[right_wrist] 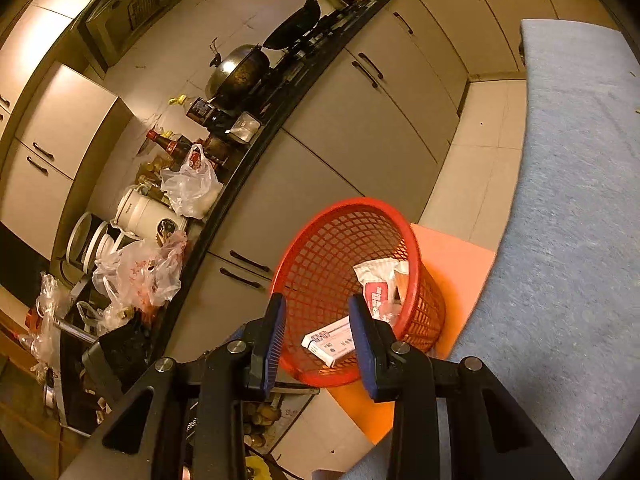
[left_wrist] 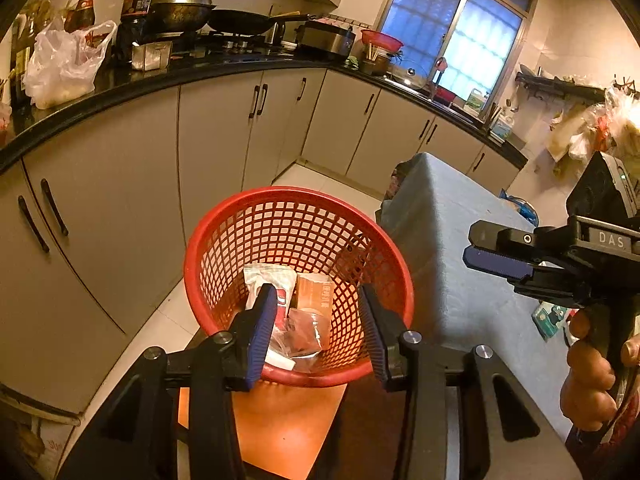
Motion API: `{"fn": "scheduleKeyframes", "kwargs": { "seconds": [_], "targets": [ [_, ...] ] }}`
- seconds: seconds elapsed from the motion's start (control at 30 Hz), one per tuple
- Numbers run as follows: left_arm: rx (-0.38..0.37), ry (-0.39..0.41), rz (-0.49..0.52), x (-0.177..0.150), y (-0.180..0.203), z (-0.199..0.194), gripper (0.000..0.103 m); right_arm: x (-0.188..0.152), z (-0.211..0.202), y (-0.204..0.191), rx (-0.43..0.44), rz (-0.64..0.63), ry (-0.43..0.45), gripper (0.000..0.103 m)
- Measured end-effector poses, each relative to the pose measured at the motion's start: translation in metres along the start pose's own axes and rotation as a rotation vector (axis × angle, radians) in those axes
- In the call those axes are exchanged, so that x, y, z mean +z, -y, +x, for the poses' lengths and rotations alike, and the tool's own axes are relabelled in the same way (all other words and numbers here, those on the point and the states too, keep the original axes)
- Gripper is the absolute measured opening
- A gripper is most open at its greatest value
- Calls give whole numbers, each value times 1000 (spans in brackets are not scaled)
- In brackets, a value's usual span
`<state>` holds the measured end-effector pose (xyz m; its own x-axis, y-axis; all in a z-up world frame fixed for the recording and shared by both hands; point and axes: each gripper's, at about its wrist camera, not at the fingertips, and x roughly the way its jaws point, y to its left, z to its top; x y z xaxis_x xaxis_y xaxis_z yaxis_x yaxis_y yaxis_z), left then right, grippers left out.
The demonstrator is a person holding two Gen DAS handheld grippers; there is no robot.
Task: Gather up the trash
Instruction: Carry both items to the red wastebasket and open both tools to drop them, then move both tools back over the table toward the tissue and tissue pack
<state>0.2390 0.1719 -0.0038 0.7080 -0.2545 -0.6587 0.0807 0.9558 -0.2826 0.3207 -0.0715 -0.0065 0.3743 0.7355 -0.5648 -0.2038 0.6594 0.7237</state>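
My left fingers (left_wrist: 320,330) sit nearest the lens, parted, nothing pinched between the pads, aimed down into the red mesh basket (left_wrist: 224,240). Basket stands on an orange stool (left_wrist: 280,424), just beside the tabletop (left_wrist: 452,240) with its grey-blue cloth

In the basket, from the left wrist view: white wrapper (left_wrist: 266,278), brown carton (left_wrist: 316,298), crumpled clear plastic (left_wrist: 304,332), all piled at the bottom

My right fingers (right_wrist: 318,336) also parted, pads not pressing on anything. Through the gap I see a white box with blue print (right_wrist: 330,340) over the basket's near rim; can't tell if it's resting or in the air. Further in, a red and white packet (right_wrist: 376,294) lies against the basket wall. From the left wrist view the right gripper sits above the tabletop, off to the side of the basket, with my hand (left_wrist: 592,380) wrapped round its grip

Background: black kitchen counter (left_wrist: 120,80) carries a lidded wok (left_wrist: 180,6), dark bottles and a white plastic bag (left_wrist: 64,64); cabinets (left_wrist: 216,132) below; window (left_wrist: 452,28) at the far end
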Motion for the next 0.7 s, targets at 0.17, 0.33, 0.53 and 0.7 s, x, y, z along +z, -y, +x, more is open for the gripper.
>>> {"fn": "scheduleKeyframes", "kwargs": {
  "seconds": [0.17, 0.33, 0.53, 0.7],
  "targets": [
    [-3, 5, 13, -2, 7, -6, 41, -4, -12, 3, -6, 3, 10, 36],
    [-5, 8, 25, -3, 15, -11, 44, -9, -24, 5, -10, 6, 22, 39],
    [-15, 8, 45, -7, 30, -18, 45, -18, -39, 11, -18, 8, 28, 41],
    [-39, 5, 77, -12, 52, -21, 49, -33, -63, 15, -98, -36, 43, 41]
  ]
}}
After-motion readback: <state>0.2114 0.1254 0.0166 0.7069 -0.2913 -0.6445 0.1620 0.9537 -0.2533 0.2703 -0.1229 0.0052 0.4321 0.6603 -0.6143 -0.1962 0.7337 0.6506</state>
